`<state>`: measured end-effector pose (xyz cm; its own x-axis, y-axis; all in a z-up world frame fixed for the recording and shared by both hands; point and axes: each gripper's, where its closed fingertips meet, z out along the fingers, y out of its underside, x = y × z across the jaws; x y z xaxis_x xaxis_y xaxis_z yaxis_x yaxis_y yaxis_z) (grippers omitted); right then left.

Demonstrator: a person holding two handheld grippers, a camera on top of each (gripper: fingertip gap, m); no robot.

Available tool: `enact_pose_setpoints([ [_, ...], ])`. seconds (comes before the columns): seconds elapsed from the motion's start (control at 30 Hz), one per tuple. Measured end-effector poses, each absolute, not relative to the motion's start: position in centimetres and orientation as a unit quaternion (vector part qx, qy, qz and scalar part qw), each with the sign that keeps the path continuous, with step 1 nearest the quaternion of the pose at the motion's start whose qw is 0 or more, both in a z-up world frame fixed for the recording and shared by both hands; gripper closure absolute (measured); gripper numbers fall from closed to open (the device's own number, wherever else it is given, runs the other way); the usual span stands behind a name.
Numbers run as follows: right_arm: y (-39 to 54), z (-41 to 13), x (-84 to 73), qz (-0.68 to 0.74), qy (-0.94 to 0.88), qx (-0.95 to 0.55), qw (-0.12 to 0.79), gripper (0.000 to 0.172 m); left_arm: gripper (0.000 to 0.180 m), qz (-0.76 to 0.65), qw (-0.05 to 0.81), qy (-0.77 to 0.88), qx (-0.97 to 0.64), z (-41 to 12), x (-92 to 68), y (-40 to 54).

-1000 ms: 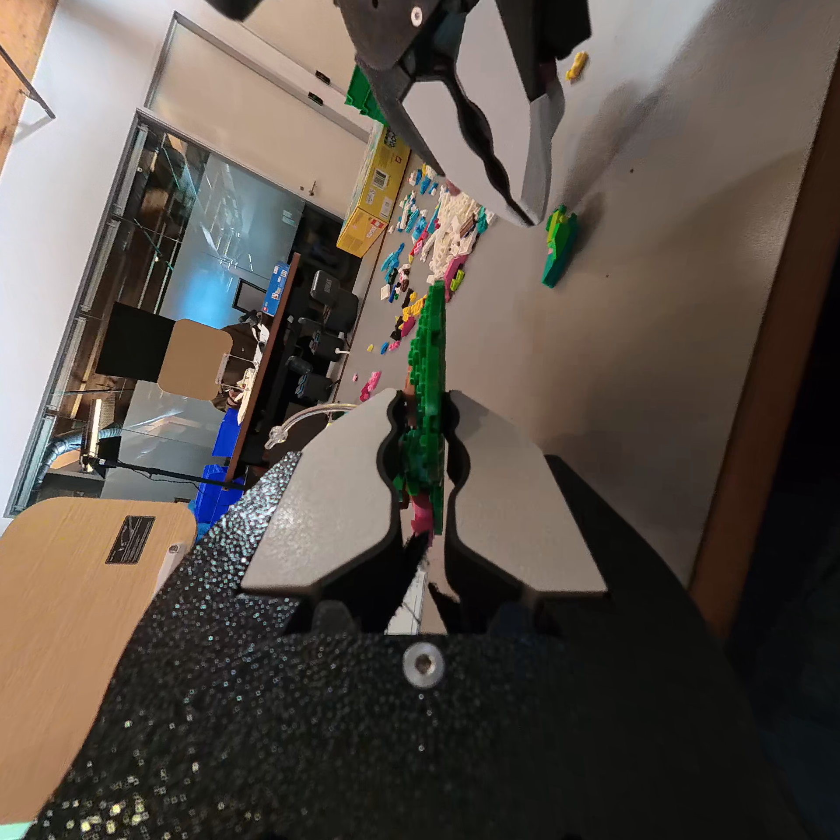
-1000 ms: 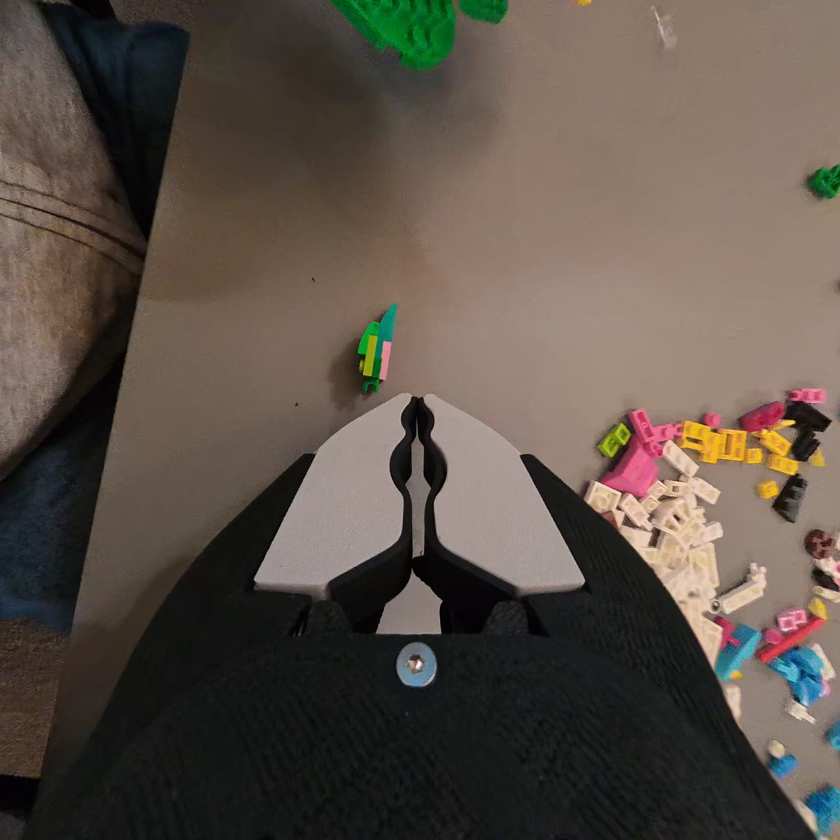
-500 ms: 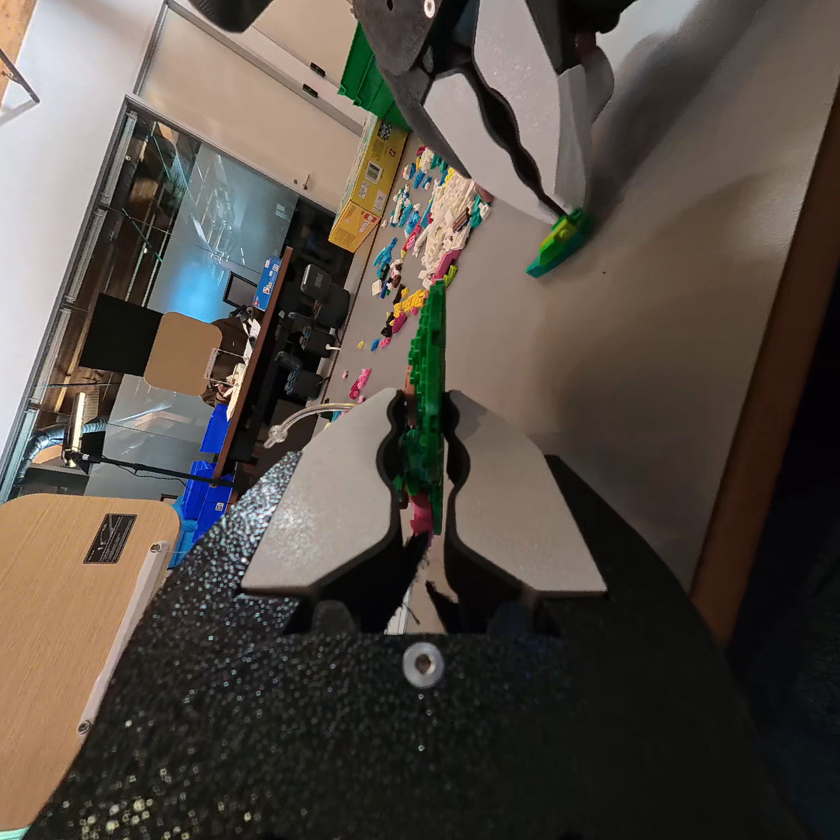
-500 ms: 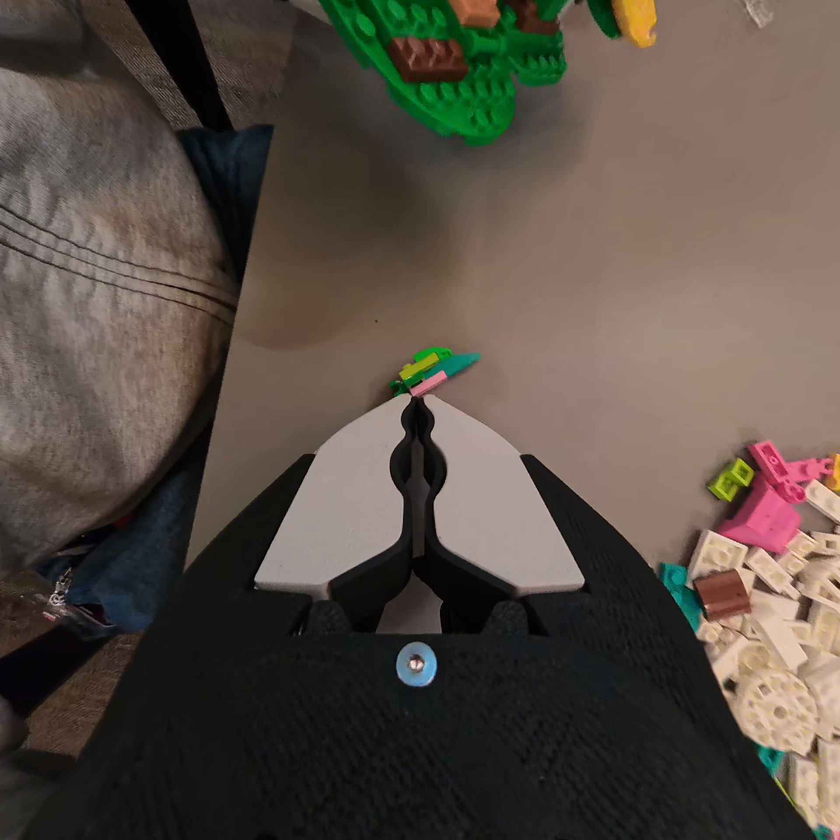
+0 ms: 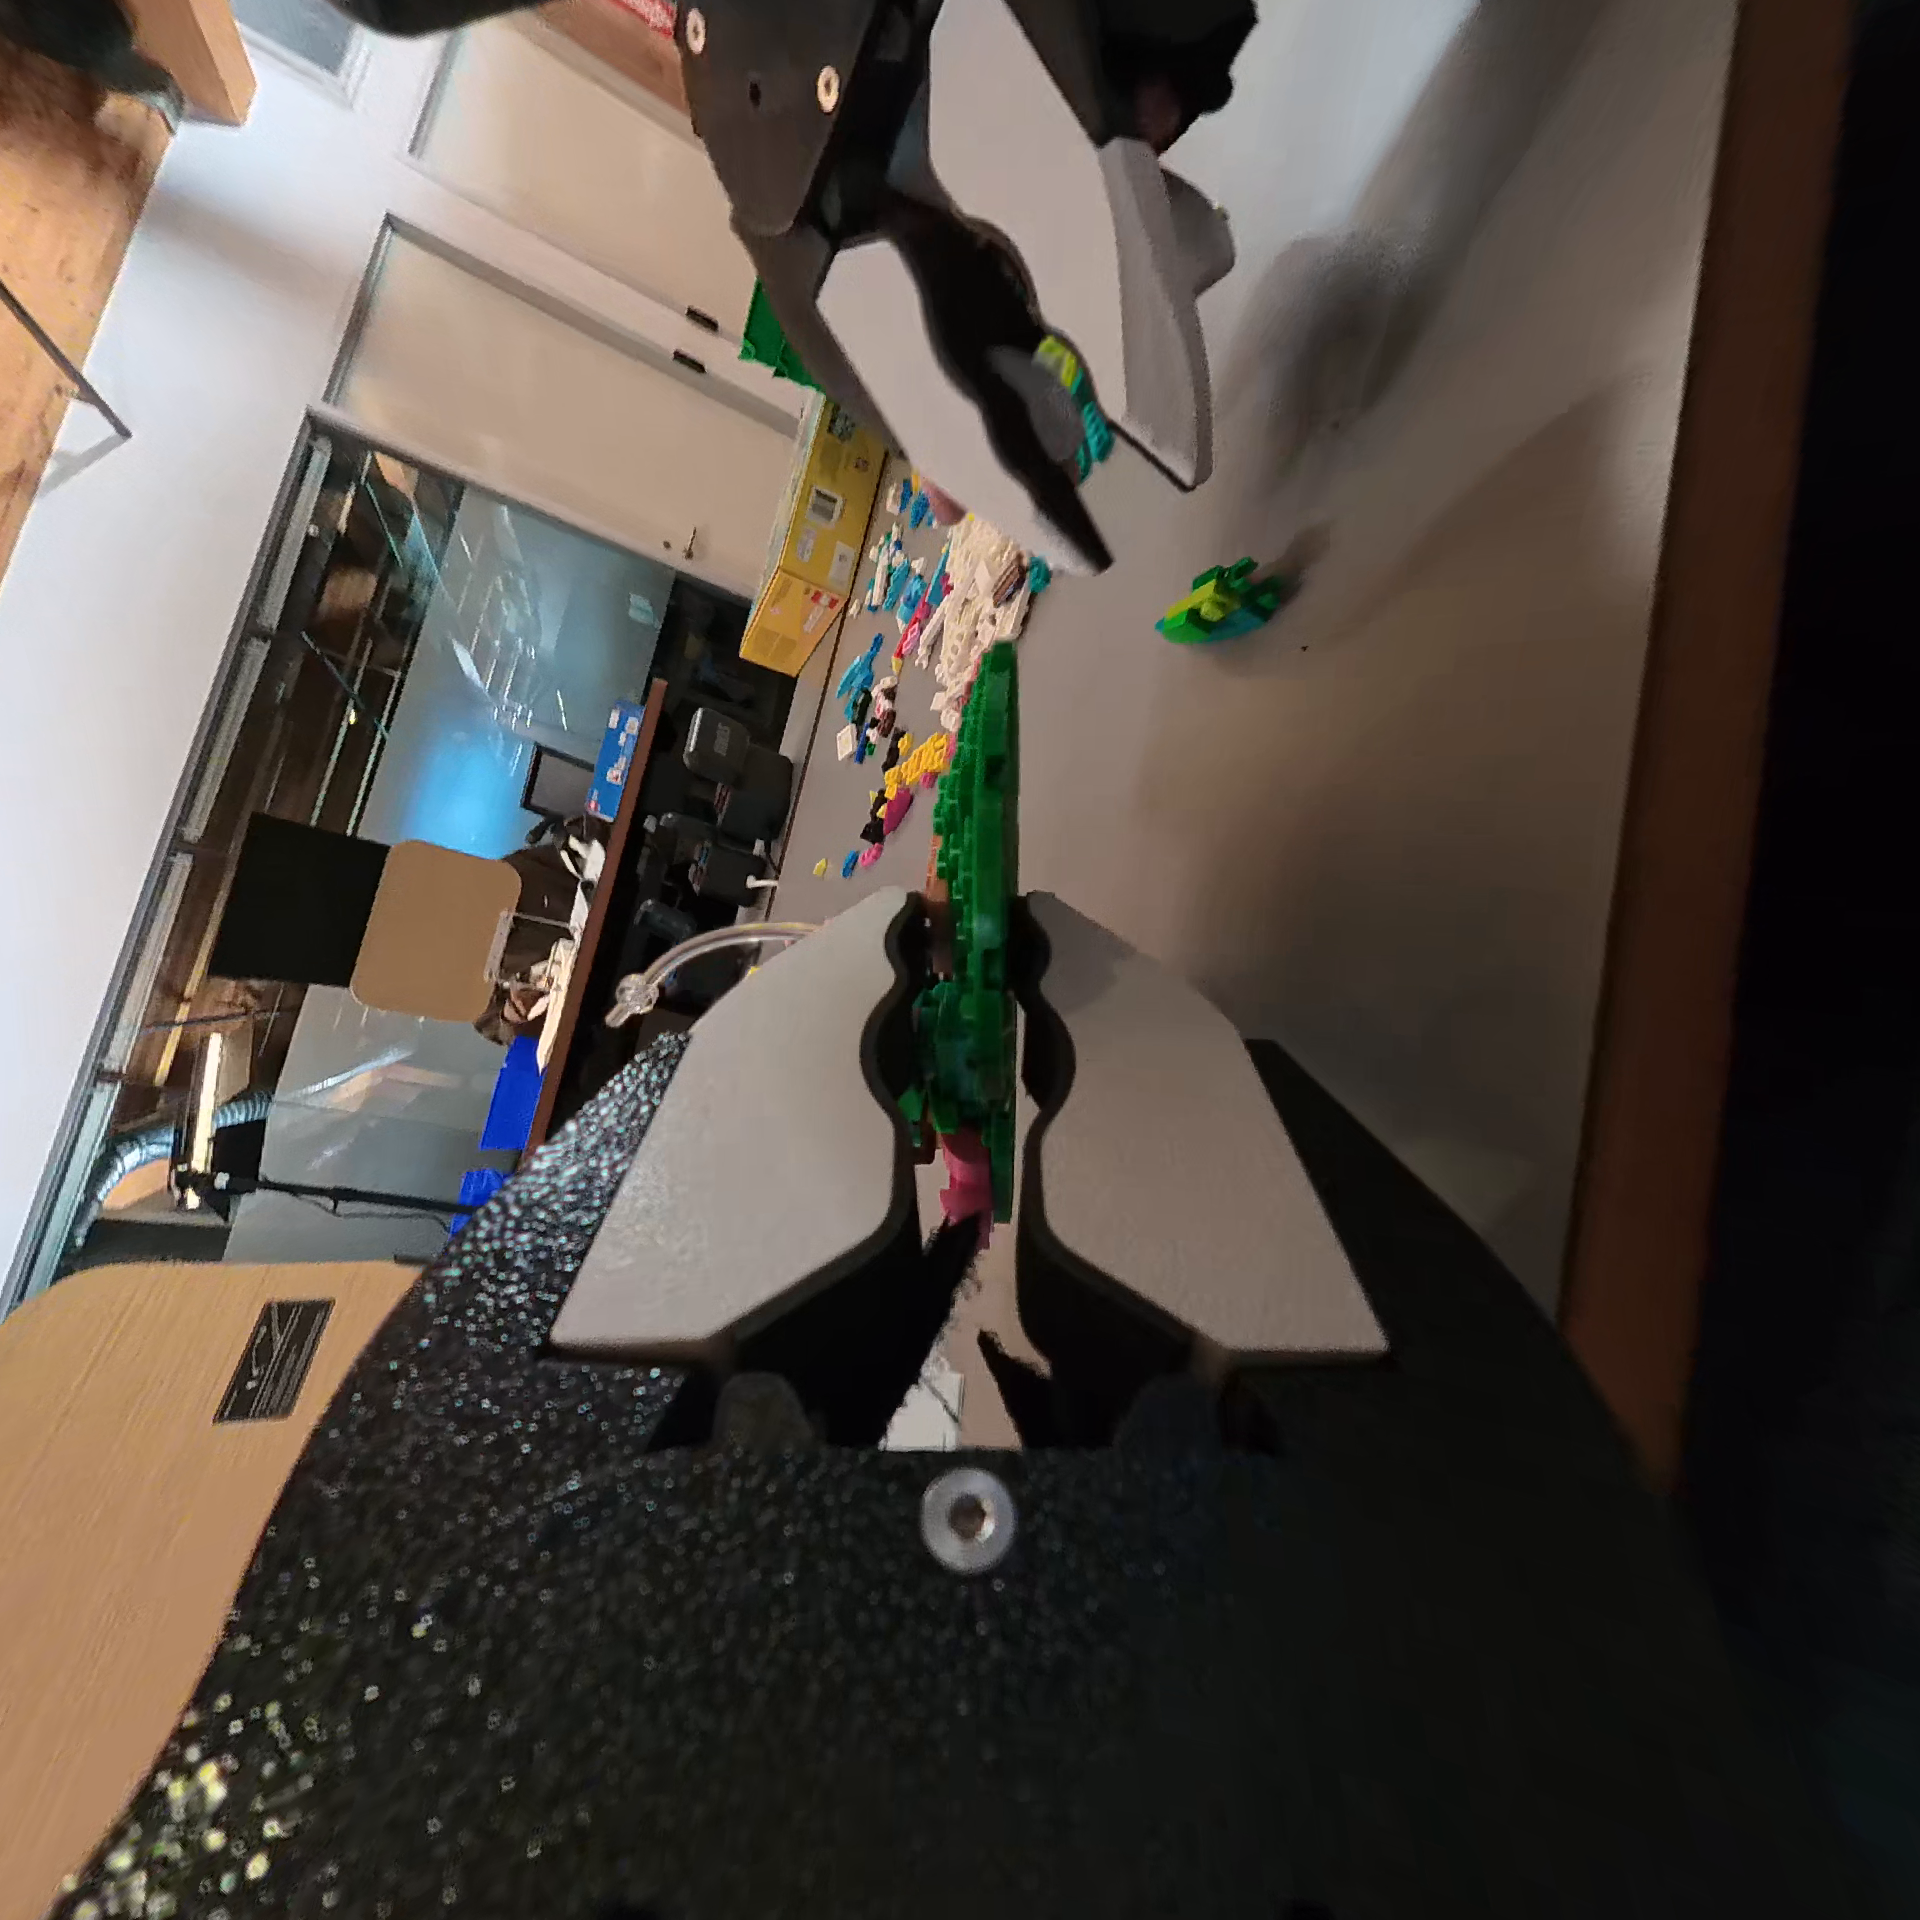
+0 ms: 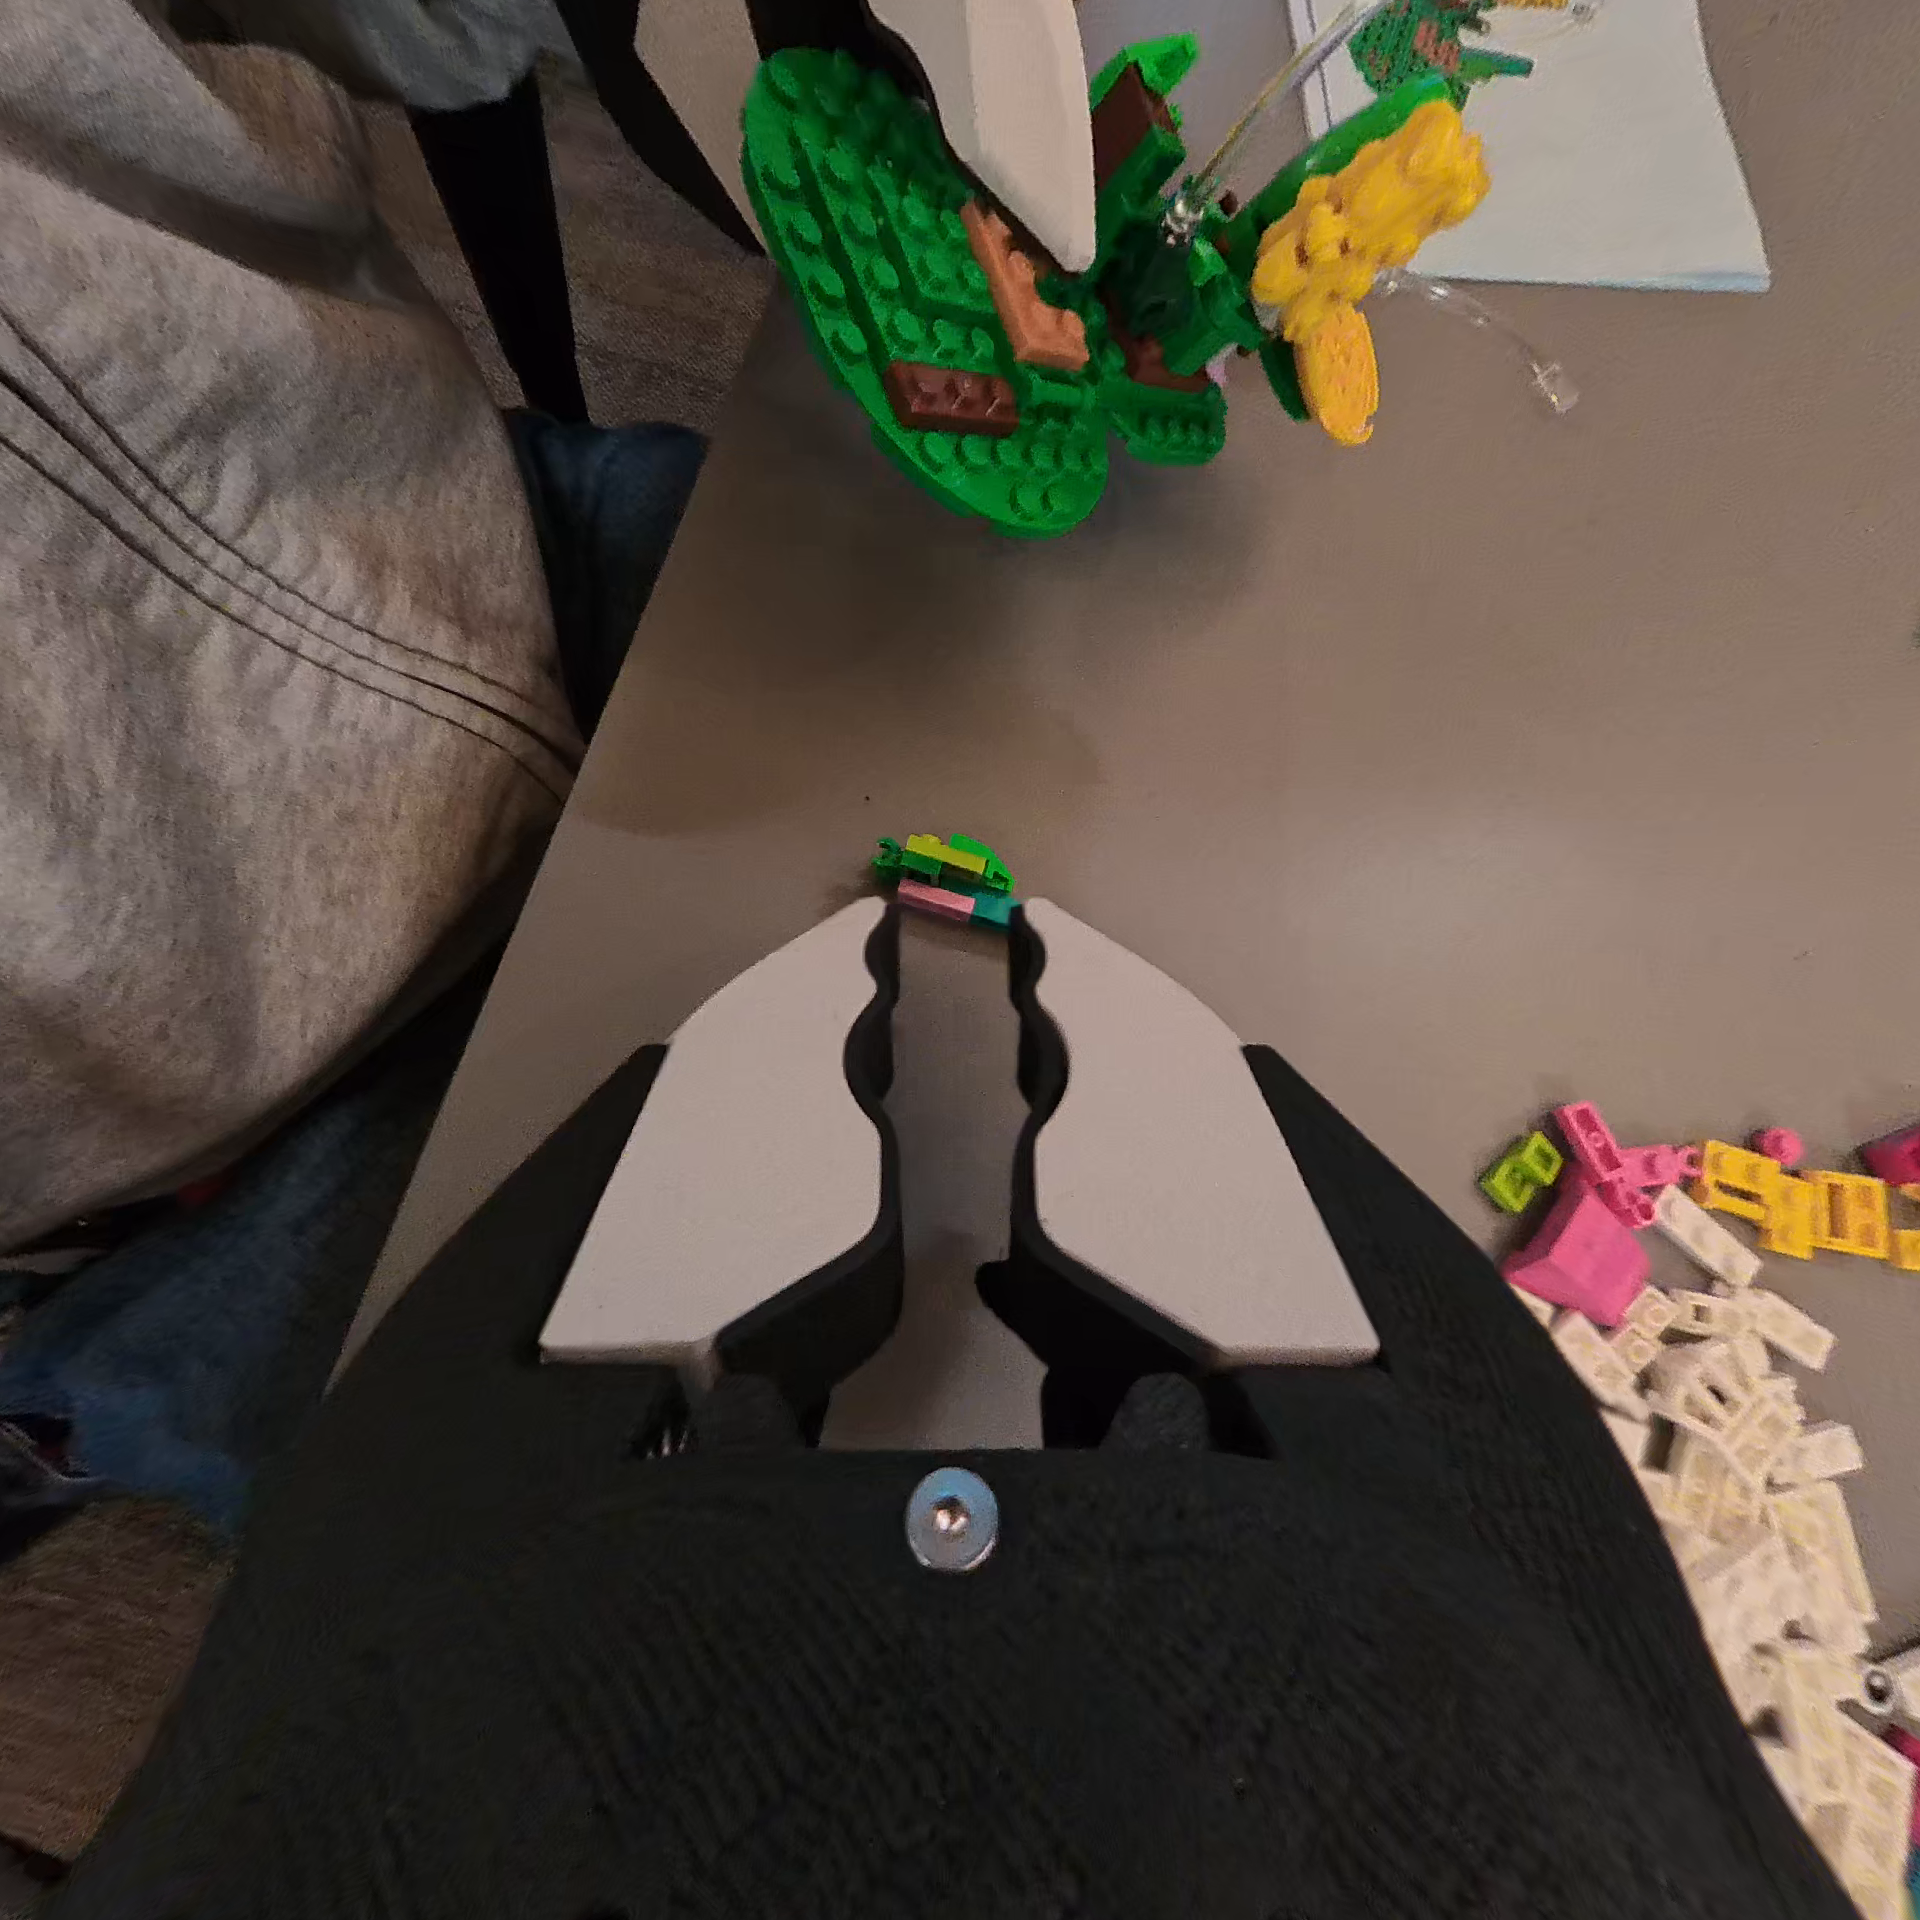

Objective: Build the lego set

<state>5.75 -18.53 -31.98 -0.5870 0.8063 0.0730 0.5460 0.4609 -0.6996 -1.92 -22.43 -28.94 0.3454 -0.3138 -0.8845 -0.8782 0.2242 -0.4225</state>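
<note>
My left gripper [image 5: 961, 914] is shut on a green brick plate [image 5: 982, 790] and holds it on edge above the grey table [image 5: 1351, 831]. In the right wrist view this model [image 6: 914, 291] shows brown bricks and a yellow flower, with a left finger [image 6: 1029, 135] on it. My right gripper [image 6: 954, 909] is open just above the table. A small green, lime, pink and teal brick piece [image 6: 951, 883] lies crosswise on the table at its fingertips, not gripped. The left wrist view shows the right gripper [image 5: 1138, 520] open, with the small piece [image 5: 1216, 613] just beyond it.
A heap of white bricks [image 6: 1714, 1403] and pink and yellow ones [image 6: 1662, 1195] lie to the right. A paper sheet [image 6: 1558, 156] lies far right. A person's grey clothing [image 6: 208, 623] is past the table's left edge. A yellow box [image 5: 821, 561] stands farther off. Some 10 centimeters of space lies between my two pairs of fingers.
My right gripper, shut before, pushed the small piece round until it lay crosswise, then opened its jaws at it. The left gripper kept its hold on the green plate.
</note>
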Motion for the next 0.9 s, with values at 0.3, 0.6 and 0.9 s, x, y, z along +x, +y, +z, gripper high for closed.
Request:
enact_pose_setpoints([
  [0.3, -18.4, -33.5, 5.5, 0.301, -0.877, -0.335, 0.167, 0.129, 0.165, 0.14, 0.62, 0.537, -0.555, -29.1, -1.5, -21.6],
  [0.6, -18.8, -33.5, 5.0, 0.345, -0.894, -0.263, 0.111, 0.134, 0.164, 0.094, 0.624, 0.555, -0.542, -29.5, -0.6, -21.8],
  [0.9, -19.2, -33.8, 4.8, 0.326, -0.925, -0.184, 0.066, 0.141, 0.164, 0.064, 0.63, 0.553, -0.541, -29.3, -0.5, -21.9],
])
